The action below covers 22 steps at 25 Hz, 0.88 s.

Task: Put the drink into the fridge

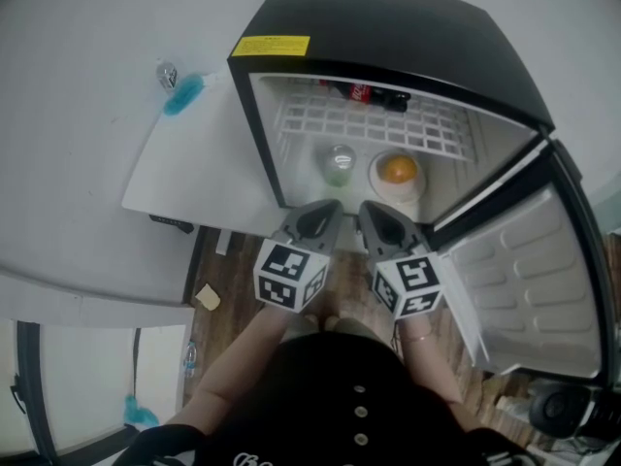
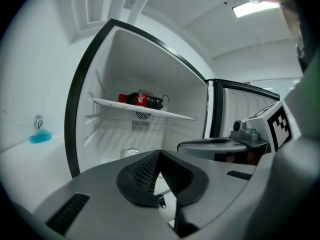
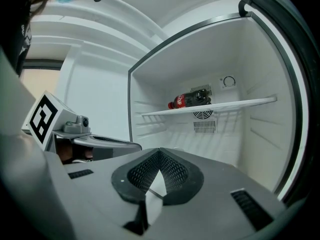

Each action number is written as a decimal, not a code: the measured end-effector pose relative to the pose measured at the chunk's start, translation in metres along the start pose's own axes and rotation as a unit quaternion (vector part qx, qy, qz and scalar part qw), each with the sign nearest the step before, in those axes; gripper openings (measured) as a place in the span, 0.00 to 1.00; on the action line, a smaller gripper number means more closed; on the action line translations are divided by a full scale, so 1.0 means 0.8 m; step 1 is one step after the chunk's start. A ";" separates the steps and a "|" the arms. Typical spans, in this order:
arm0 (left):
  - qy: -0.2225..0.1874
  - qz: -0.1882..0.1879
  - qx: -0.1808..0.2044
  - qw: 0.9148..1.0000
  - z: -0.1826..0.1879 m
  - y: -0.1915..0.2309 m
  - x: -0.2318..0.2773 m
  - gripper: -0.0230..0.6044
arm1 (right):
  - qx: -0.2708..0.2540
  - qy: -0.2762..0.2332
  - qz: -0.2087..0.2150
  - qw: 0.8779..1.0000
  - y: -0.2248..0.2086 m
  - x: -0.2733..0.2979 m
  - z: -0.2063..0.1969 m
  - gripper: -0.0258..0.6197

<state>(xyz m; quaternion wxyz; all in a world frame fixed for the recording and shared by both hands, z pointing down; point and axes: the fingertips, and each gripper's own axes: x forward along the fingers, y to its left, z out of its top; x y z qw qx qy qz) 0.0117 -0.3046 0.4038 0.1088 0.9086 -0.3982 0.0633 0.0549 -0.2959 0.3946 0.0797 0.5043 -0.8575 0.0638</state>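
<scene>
I am holding my left tongs (image 1: 326,210) and right tongs (image 1: 373,212) closed on nothing, side by side. The drink bottle (image 1: 369,94) is lying on the fridge shelf (image 1: 310,119) ahead, above their tips.

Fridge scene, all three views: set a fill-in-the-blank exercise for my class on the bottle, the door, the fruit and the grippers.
1. The cola bottle lies on its ___ on the wire shelf of the fridge.
2. The fridge door stands ___.
3. The round fruit in the white dish is coloured ___.
4. The left gripper and right gripper have jaws that are ___, holding nothing.
Missing words: side; open; orange; shut.
</scene>
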 end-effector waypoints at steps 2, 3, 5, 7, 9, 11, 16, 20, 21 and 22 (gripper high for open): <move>0.000 0.000 -0.001 1.000 -0.001 0.000 0.000 0.04 | -0.001 0.001 0.000 1.000 0.001 -0.001 -0.001 0.05; 0.000 0.001 -0.001 1.000 -0.001 0.000 -0.001 0.04 | -0.001 0.001 0.000 1.000 0.001 -0.002 -0.001 0.05; 0.001 0.001 -0.002 1.000 -0.002 -0.001 -0.002 0.04 | 0.000 -0.001 0.002 1.000 0.001 -0.003 -0.001 0.05; 0.002 0.001 -0.002 1.000 -0.003 -0.001 -0.002 0.04 | 0.000 -0.001 0.004 1.000 0.003 -0.004 -0.001 0.05; 0.004 0.005 0.002 1.000 -0.005 0.000 -0.002 0.04 | -0.001 0.000 0.006 1.000 0.005 -0.005 -0.002 0.05; 0.007 0.013 0.010 1.000 -0.008 0.002 -0.003 0.04 | -0.001 0.001 0.008 1.000 0.006 -0.006 -0.004 0.05; 0.014 0.017 0.019 1.000 -0.013 0.003 -0.003 0.04 | -0.001 0.003 0.004 1.000 0.003 -0.009 -0.008 0.05; 0.010 0.018 0.007 1.000 -0.014 0.001 -0.004 0.04 | -0.002 -0.009 0.015 1.000 0.008 -0.012 -0.003 0.05; 0.007 0.019 0.002 1.000 -0.014 0.002 -0.004 0.04 | -0.003 -0.013 0.017 1.000 0.009 -0.013 -0.001 0.05; 0.005 0.019 -0.004 1.000 -0.013 0.002 -0.004 0.04 | -0.004 -0.017 0.019 1.000 0.010 -0.014 0.001 0.05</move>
